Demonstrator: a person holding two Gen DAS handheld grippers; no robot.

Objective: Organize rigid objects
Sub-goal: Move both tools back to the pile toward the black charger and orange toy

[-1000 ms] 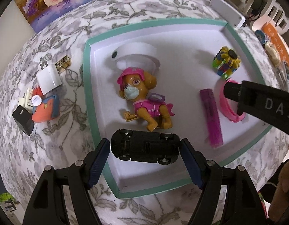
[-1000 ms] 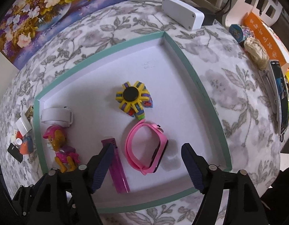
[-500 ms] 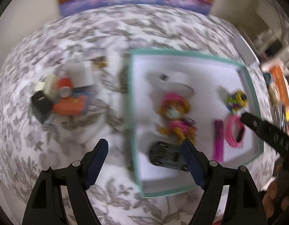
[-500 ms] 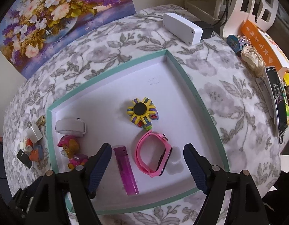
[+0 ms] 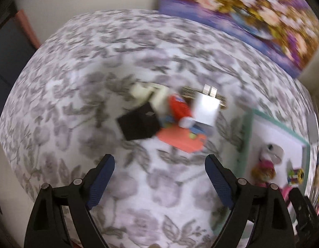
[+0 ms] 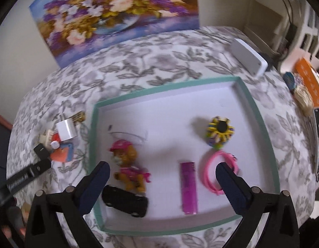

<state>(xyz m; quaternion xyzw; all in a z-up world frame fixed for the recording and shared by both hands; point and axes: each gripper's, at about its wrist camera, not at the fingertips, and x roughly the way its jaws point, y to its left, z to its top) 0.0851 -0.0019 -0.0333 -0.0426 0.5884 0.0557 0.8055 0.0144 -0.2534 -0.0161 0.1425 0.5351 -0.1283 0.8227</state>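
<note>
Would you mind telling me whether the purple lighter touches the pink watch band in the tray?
Apart. The right wrist view shows white tray floor between the purple lighter and the pink watch band.

Inside the shallow white tray with teal rim [image 6: 260, 119]: pink-and-tan toy pup [image 6: 129, 165] lying on its back near the left wall; black toy car [image 6: 126, 201] flipped wheels-up, just below the pup; purple lighter [image 6: 188, 187] lying flat; pink band [image 6: 216, 171] on its side beside the lighter; yellow spiky toy [image 6: 219, 129] above the band. Left of the tray, on the floral cloth, a tight pile: white charger [image 5: 207, 108], black block [image 5: 139, 124], orange piece [image 5: 183, 139], probably a red-and-white capsule [image 5: 179, 107], blurred.
</note>
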